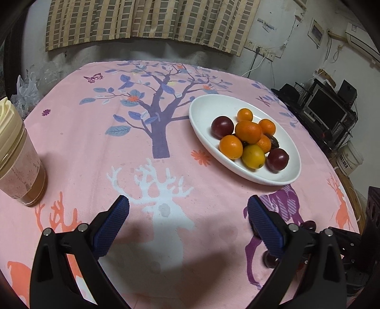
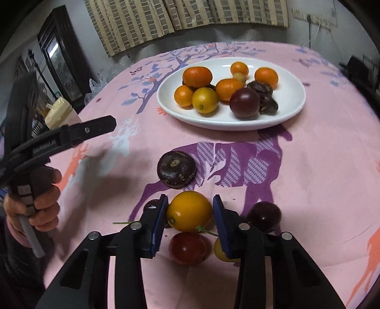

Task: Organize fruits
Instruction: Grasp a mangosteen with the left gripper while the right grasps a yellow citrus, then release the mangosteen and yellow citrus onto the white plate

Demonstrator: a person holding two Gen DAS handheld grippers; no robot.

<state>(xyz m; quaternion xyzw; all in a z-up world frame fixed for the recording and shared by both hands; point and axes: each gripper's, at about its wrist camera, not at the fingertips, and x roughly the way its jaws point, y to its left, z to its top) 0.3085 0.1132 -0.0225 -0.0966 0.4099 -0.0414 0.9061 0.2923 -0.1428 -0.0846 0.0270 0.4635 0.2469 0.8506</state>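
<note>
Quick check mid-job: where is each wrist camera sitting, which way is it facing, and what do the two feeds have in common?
Left wrist: on the left gripper, angled down over the pink tablecloth; jaws wide open on nothing, white plate ahead right.
Right wrist: on the right gripper, angled down at loose fruit; its jaws straddle a yellow-orange fruit, pad contact unclear. The left hand holding the other gripper shows at left.
Shared: plate, tablecloth, curtain.
</note>
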